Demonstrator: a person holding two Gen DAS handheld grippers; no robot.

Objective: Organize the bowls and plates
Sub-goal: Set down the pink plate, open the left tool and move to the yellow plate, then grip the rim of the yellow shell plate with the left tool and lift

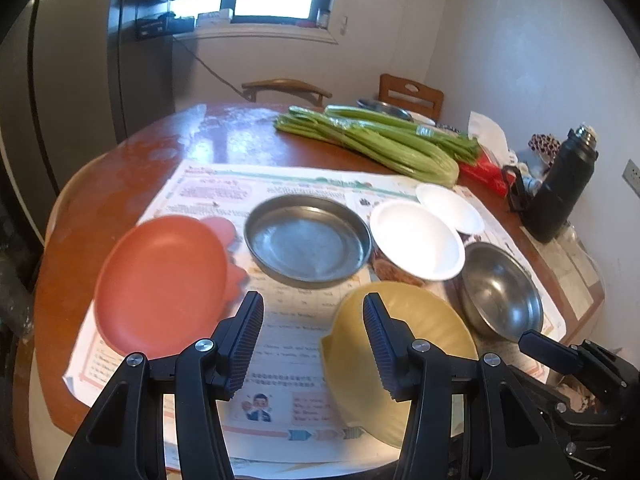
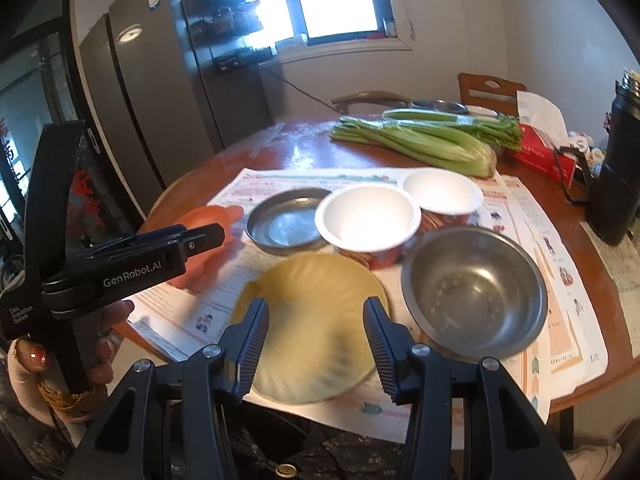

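Steel: one pan [image 1: 307,240], one bowl [image 1: 500,290]; two white bowls [image 1: 416,245]

Table surface: printed paper sheets [image 1: 296,332] lie on the round wooden table [image 1: 132,168].
Front row: yellow plastic bowl [image 1: 404,344], with the round steel bowl [image 1: 500,292] to its right.
Middle row, left to right: orange plastic plate [image 1: 164,284], flat steel pan [image 1: 306,240], two white-lined paper bowls [image 1: 416,246].
Rear: celery bunch [image 1: 380,140] lies behind the dishes.
Far right: black thermos flask [image 1: 560,188].

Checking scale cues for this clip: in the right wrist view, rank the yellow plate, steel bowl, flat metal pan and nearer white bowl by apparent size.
1. yellow plate, largest, though it lies nearest the camera.
2. steel bowl.
3. nearer white bowl and flat metal pan: too alike to rank, and the bowl hides part of the pan's rim.
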